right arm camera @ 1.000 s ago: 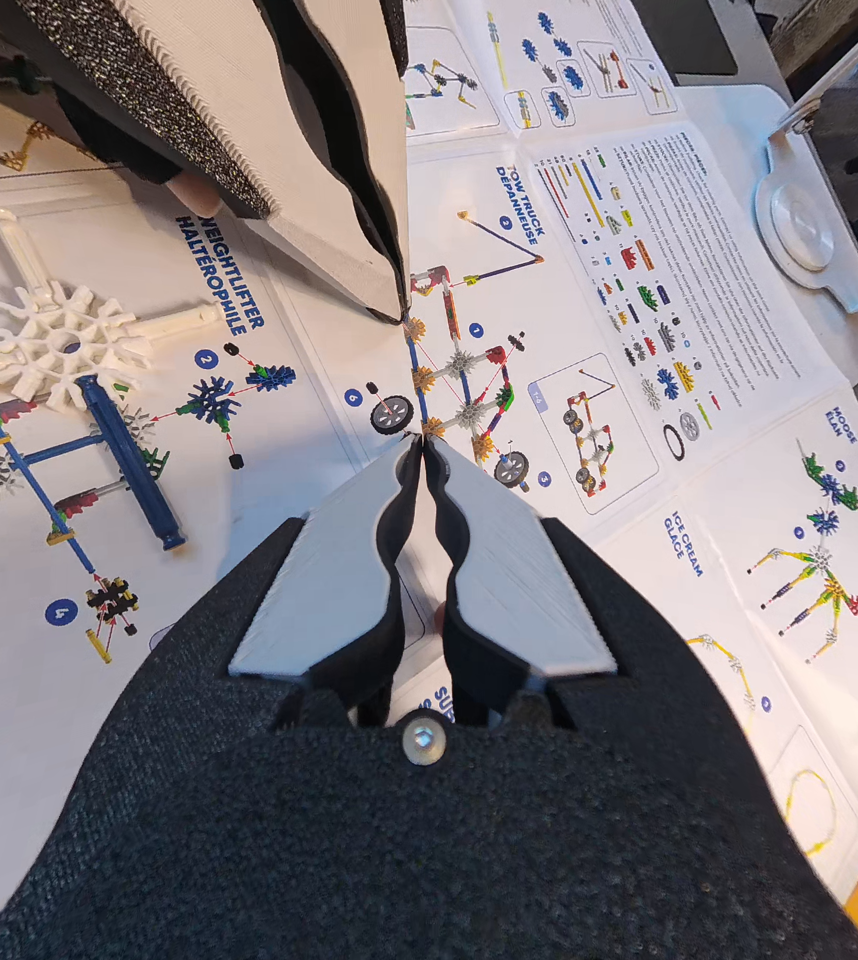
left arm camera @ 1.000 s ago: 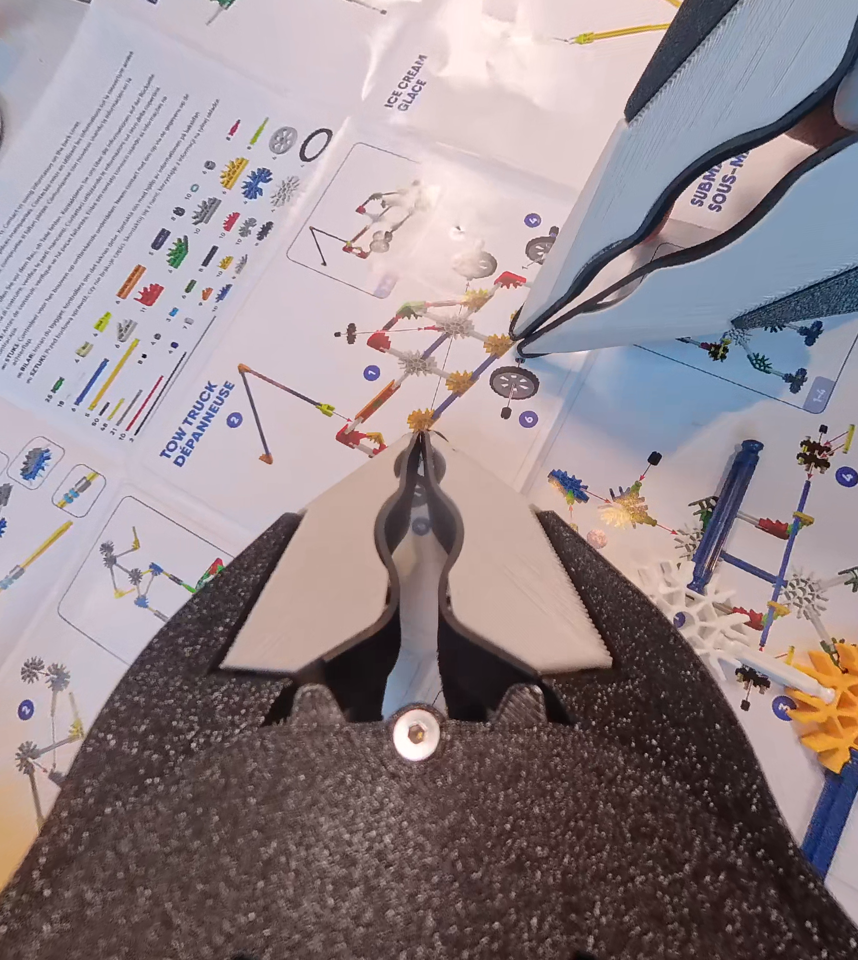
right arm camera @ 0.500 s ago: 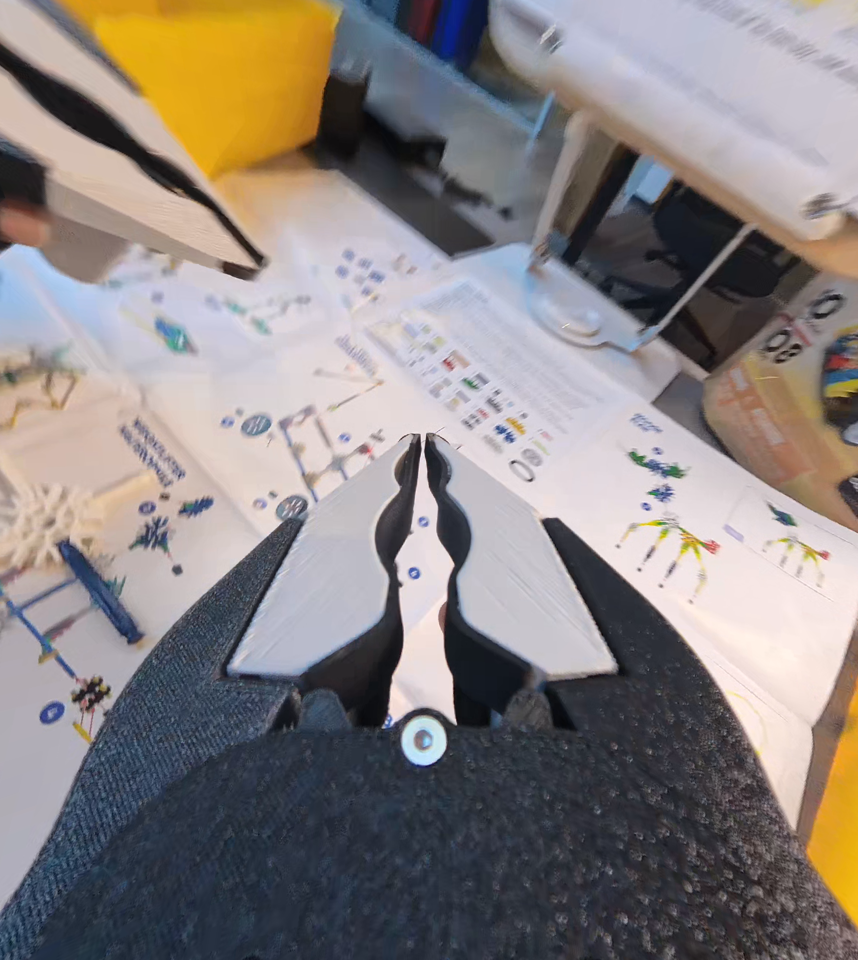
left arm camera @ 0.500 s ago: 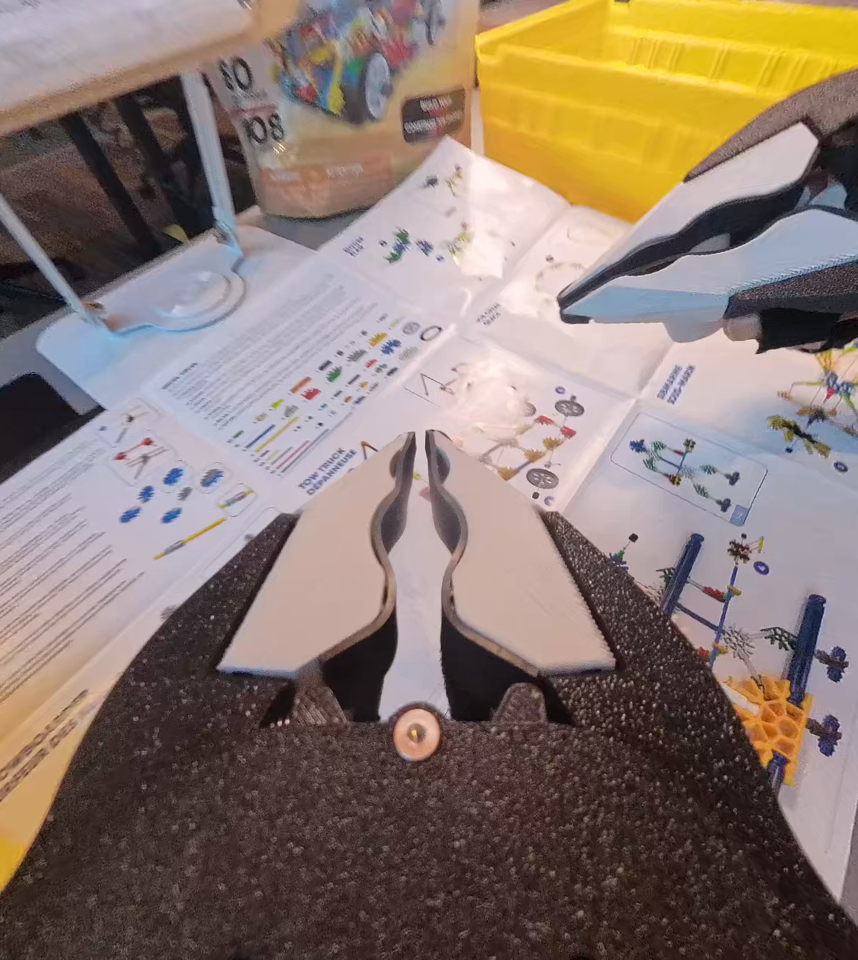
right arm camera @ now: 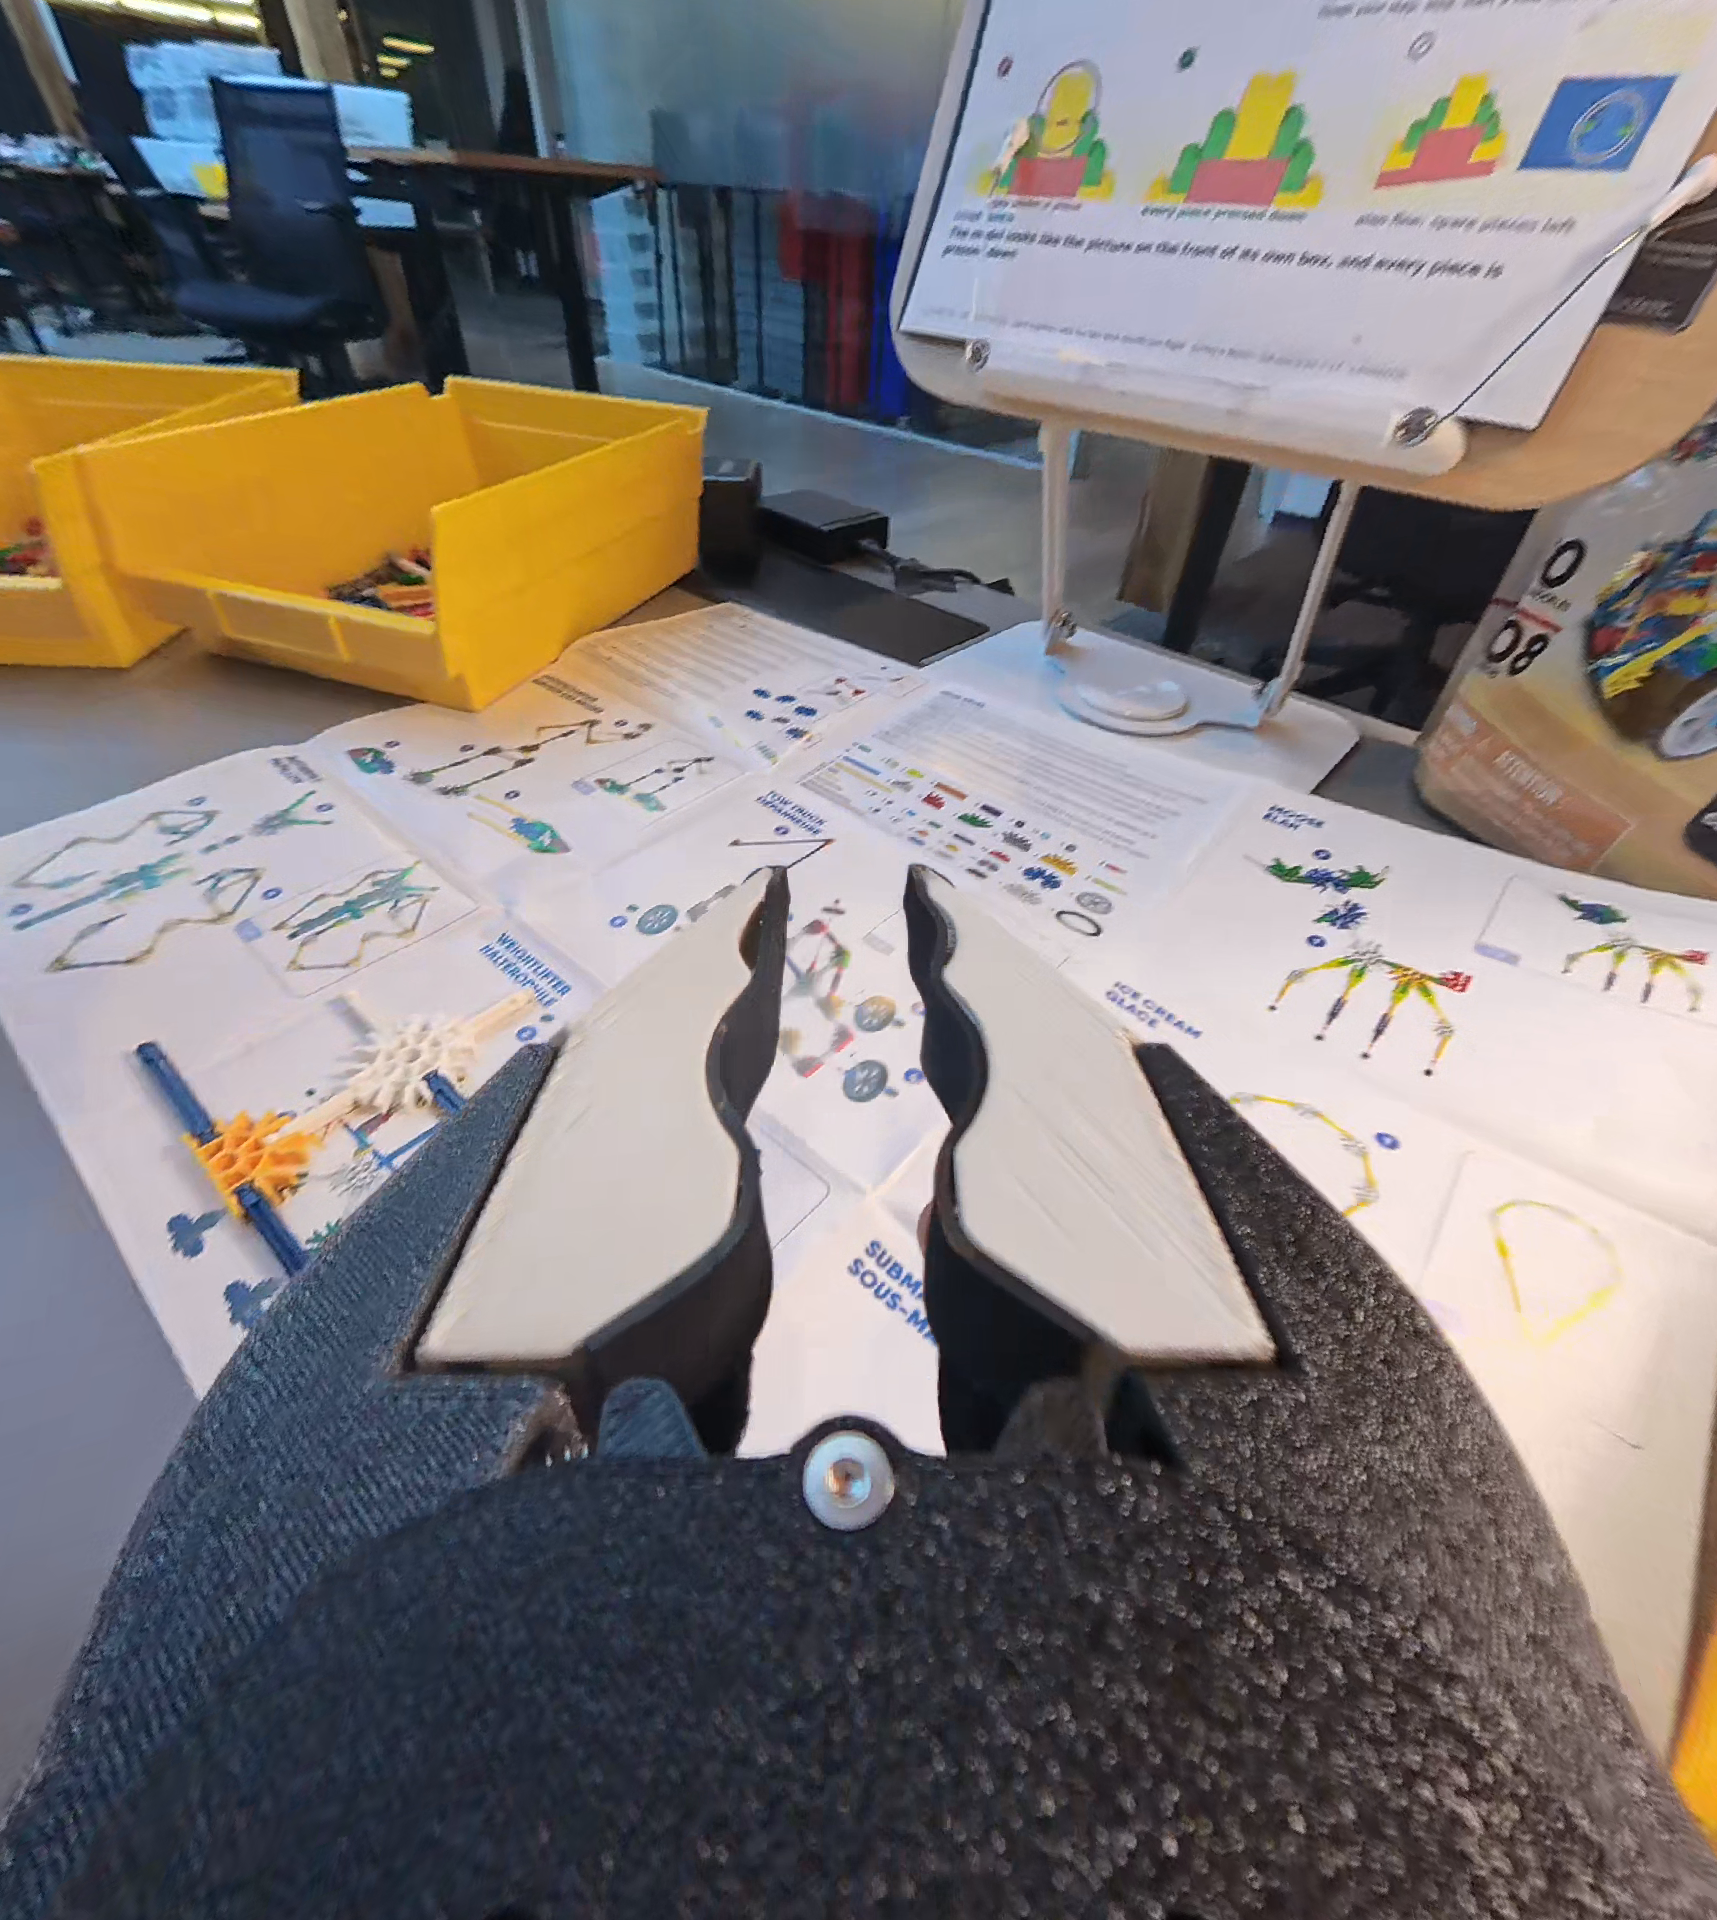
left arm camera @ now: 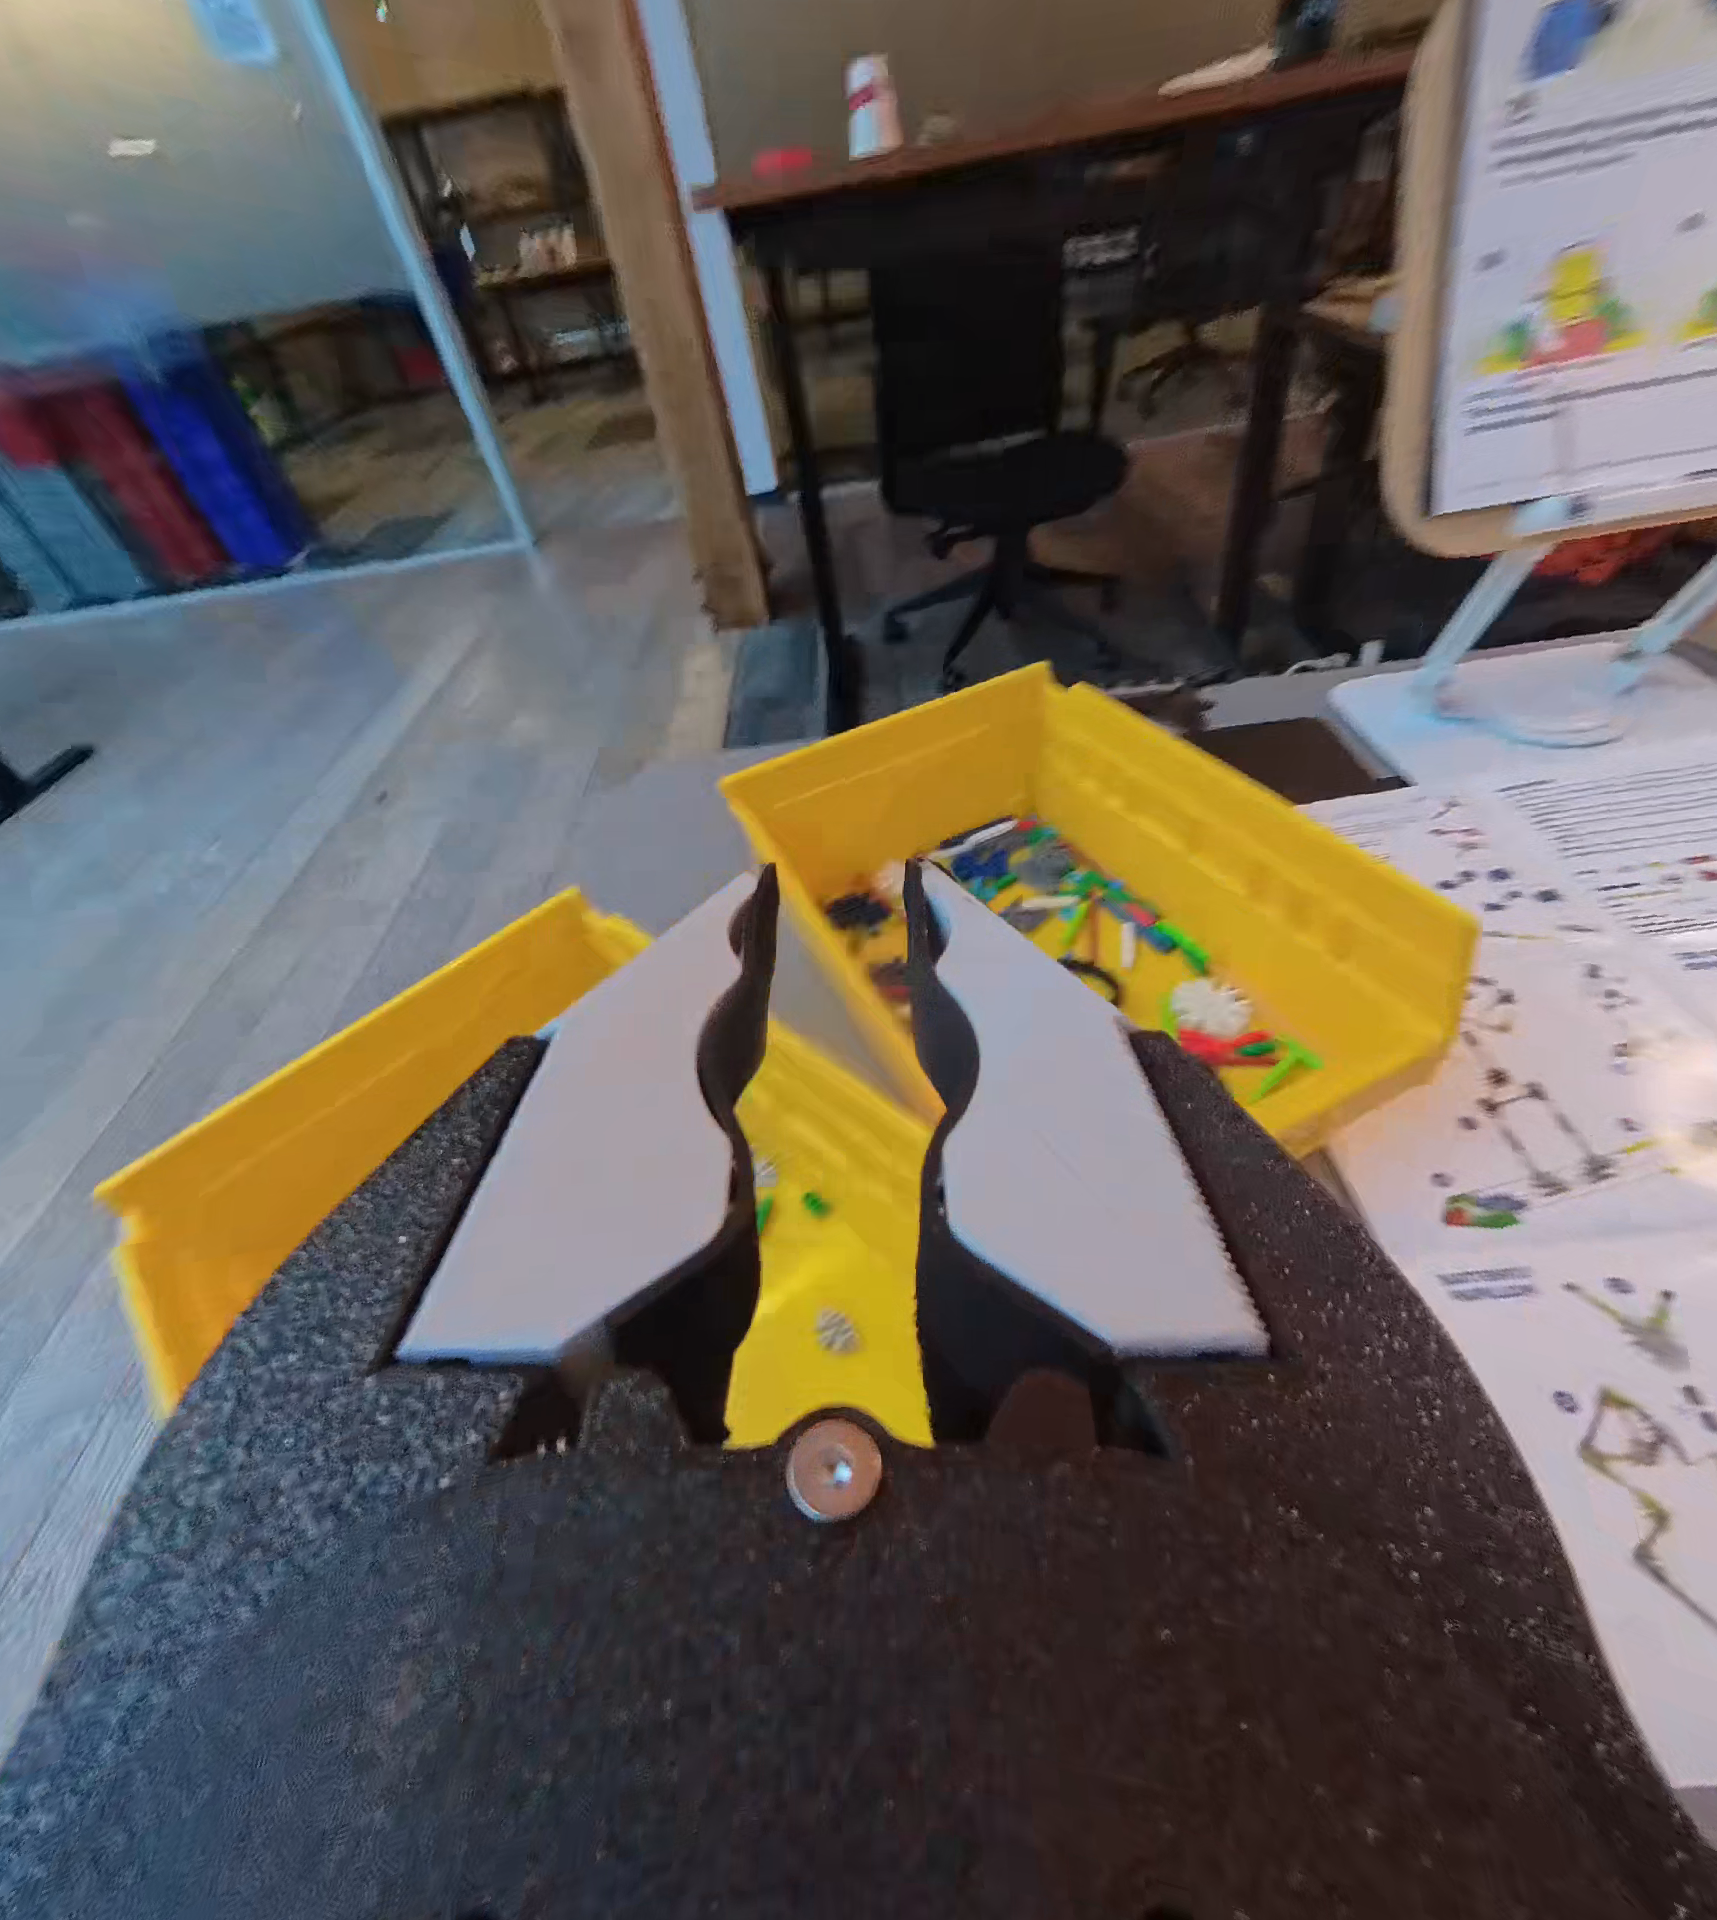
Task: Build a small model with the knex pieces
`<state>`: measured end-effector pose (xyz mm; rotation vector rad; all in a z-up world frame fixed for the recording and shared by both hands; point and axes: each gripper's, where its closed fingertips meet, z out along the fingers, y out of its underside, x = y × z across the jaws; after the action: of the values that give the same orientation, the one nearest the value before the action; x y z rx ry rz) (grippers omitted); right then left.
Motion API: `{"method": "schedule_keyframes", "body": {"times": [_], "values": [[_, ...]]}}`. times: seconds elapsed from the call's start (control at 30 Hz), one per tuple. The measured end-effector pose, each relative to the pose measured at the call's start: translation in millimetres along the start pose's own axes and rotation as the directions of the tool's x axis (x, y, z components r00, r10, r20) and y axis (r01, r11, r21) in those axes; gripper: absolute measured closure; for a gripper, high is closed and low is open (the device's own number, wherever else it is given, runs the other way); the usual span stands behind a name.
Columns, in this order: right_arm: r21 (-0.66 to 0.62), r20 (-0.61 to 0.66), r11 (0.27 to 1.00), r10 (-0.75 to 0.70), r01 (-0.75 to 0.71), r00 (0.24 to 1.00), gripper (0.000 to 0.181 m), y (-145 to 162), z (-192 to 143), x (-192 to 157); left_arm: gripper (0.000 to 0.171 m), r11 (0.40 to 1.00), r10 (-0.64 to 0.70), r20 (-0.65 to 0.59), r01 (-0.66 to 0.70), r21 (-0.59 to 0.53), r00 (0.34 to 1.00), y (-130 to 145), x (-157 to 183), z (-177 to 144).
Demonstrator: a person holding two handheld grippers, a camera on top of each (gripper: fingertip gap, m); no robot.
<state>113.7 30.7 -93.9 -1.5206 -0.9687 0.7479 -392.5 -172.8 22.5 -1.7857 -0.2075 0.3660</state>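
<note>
My left gripper (left arm camera: pixel 838 883) is open and empty. It hovers over two yellow bins. The far bin (left arm camera: pixel 1280 914) holds several small coloured building pieces (left arm camera: pixel 1072 914). The near bin (left arm camera: pixel 314 1122) lies under the fingers with a few small pieces in it. My right gripper (right arm camera: pixel 843 883) is open and empty, raised above a large unfolded instruction sheet (right arm camera: pixel 1456 1122). A small assembly of blue rods, an orange connector (right arm camera: pixel 256 1148) and a white snowflake connector (right arm camera: pixel 407 1055) lies on the sheet, left of the right gripper.
Both yellow bins (right arm camera: pixel 480 520) stand at the back left in the right wrist view. A white stand (right arm camera: pixel 1145 686) holds a board with a printed page (right arm camera: pixel 1301 177). A toy box (right arm camera: pixel 1654 675) stands at the right. Chairs and desks lie beyond the table. The left gripper's tips are roughly 55 centimetres from the right gripper's. The white snowflake connector (right arm camera: pixel 407 1055) lies around 15 centimetres away from my right fingertips.
Both grippers rose from pointing down at the sheet, tips near each other, and opened. The left one swung left over the yellow bins. The right one tilted up over the sheet.
</note>
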Motion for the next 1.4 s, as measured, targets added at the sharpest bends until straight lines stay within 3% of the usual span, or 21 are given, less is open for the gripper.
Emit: {"method": "schedule_keyframes", "body": {"times": [0.07, 0.17, 0.3, 0.43, 0.53, 0.67, 0.73, 0.97, 1.27, 1.4], "values": [[-0.015, 0.022, 1.0, -0.002, 0.003, 1.0, 0.16, 4, 3, -4, 0.149, 0.992, -0.02, 0.059, 0.028, -0.126, 0.998, 23, -50, 4], [-0.002, 0.035, 1.0, -0.025, 0.025, 0.999, 0.161, 1, 5, -9, 0.15, 0.932, 0.025, 0.104, 0.015, -0.363, 0.994, 73, -105, 20], [-0.011, 0.037, 0.998, -0.062, 0.063, 0.997, 0.161, 6, 5, -12, 0.153, 0.777, 0.11, 0.075, -0.039, -0.629, 0.991, 134, -146, 44], [-0.004, 0.021, 0.998, -0.06, 0.06, 0.998, 0.162, 8, 5, -8, 0.153, 0.597, 0.263, 0.026, -0.142, -0.79, 0.965, 165, -176, 66], [-0.005, 0.01, 0.998, -0.062, 0.062, 0.998, 0.163, 11, 4, -5, 0.152, 0.38, 0.427, -0.089, -0.268, -0.885, 0.9, 188, -199, 77], [-0.026, -0.007, 0.997, -0.078, 0.078, 0.997, 0.164, 19, 4, -1, 0.146, -0.011, 0.547, -0.357, -0.42, -0.907, 0.757, 220, -219, 74], [-0.035, -0.013, 0.996, -0.077, 0.076, 0.997, 0.164, 22, 5, 0, 0.145, -0.099, 0.521, -0.436, -0.455, -0.885, 0.734, 232, -219, 75], [-0.058, 0.004, 0.998, -0.033, 0.033, 0.999, 0.164, 32, 12, 2, 0.155, -0.154, 0.35, -0.48, -0.456, -0.876, 0.804, 245, -215, 68], [-0.095, 0.011, 0.995, -0.042, 0.043, 0.999, 0.164, 41, 16, 1, 0.157, -0.15, 0.242, -0.524, -0.502, -0.852, 0.817, 248, -213, 68], [-0.095, 0.012, 0.994, -0.057, 0.058, 0.998, 0.164, 40, 15, 0, 0.171, -0.09, 0.249, -0.525, -0.52, -0.849, 0.814, 245, -209, 71]]}}
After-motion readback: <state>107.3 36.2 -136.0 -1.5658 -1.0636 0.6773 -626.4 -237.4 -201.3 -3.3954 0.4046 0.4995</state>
